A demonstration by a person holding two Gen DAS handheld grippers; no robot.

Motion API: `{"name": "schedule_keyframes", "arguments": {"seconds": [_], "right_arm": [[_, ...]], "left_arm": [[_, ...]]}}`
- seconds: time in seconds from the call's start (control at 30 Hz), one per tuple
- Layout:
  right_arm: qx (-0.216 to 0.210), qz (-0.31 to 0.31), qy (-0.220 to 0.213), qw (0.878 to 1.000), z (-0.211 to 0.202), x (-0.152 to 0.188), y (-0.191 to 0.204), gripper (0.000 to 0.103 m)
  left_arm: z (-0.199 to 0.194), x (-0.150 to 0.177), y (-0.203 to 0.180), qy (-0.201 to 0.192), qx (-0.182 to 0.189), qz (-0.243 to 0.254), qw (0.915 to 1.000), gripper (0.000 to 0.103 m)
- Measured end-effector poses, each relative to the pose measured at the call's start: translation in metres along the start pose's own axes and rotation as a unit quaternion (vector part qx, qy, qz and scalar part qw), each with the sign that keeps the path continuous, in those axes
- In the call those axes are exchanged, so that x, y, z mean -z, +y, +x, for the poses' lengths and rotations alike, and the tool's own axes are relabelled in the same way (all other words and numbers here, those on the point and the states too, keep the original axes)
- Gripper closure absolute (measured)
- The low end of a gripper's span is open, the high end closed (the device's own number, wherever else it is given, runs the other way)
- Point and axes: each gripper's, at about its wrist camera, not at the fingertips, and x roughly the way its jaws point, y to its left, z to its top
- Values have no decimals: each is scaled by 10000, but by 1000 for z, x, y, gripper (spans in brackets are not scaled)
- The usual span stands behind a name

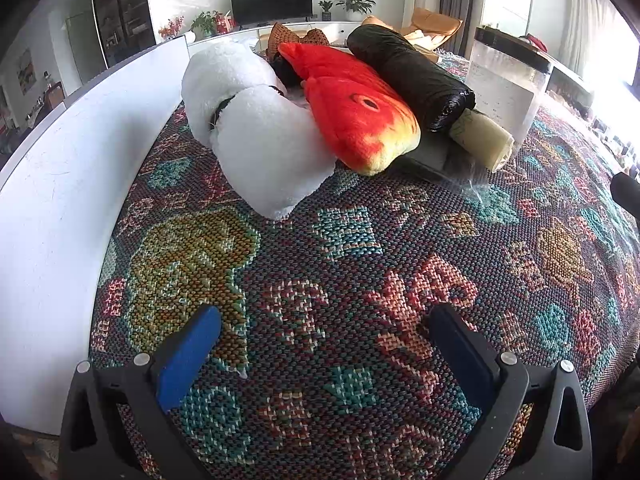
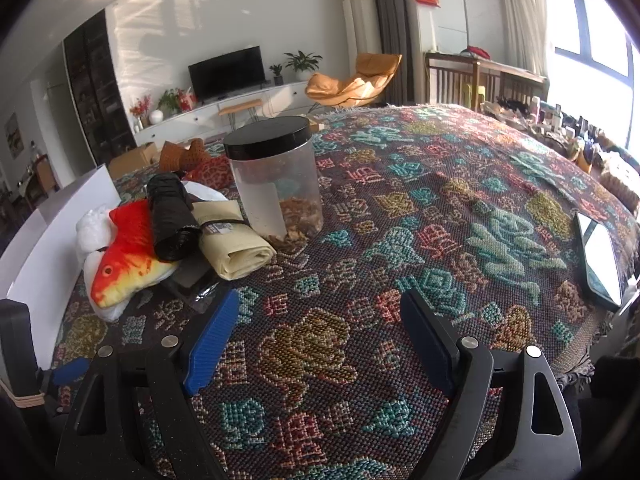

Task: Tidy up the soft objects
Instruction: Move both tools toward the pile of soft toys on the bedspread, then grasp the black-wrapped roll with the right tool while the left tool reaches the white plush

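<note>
So far nothing is in your grasp: both of your tools hover over the woven patterned cloth [image 1: 340, 264] with their blue pads spread wide and empty. Your left gripper [image 1: 324, 344] looks straight toward the pile of soft things; your right gripper [image 2: 320, 340] sits further to the pile's right, over bare cloth.

Take the clear jar with the black lid [image 2: 276, 176] as your landmark. Just left of it lies a cream rolled cloth [image 2: 232, 240], touching or nearly touching the jar's base. Left of that rests a black roll of bags [image 2: 172, 216], lying partly on top of a red and yellow plush fish [image 1: 352, 108]. A white fluffy plush [image 1: 256, 128] lies furthest from the jar, beside a white board [image 1: 52, 208]. A phone [image 2: 600, 260] sits well to the jar's right.

You appear to be at the approach step, choosing a first item. Your next move probably calls for advancing the left gripper to the white plush, which is nearest it and unburdened, and closing on its bulk.
</note>
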Motion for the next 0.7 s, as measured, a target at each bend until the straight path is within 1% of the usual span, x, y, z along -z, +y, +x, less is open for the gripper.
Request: {"name": "schedule_keyframes", "arguments": {"seconds": [0.1,0.23,0.37,0.5,0.53,0.63,0.67,0.7], "right_arm": [[-26,18,29,10000,0,1,0,18],[-96,-24,8,10000,0,1,2,18],[-169,-90,28,9998,0,2,4,18],[-332,-277,320,9985,11,5,12,18],[-457,-311,402,9977,13,5,13,18],[-1288,-248,707,9888,25,-2,19,18],[-1413,-350,784,9862,30,-9,25,18],[-1447,-511,816,9848,36,-17,34,18]], "left_arm": [[-2,9,-3,-88,17,31,10000,0],[-5,14,-2,-82,75,100,9999,0],[-8,8,1,171,224,275,9992,0],[-7,2,9,341,470,548,9968,0],[-7,2,10,337,507,599,9963,0],[-9,3,13,286,532,666,9960,0],[-10,4,13,266,530,658,9961,0],[-11,5,14,247,530,650,9962,0]]}}
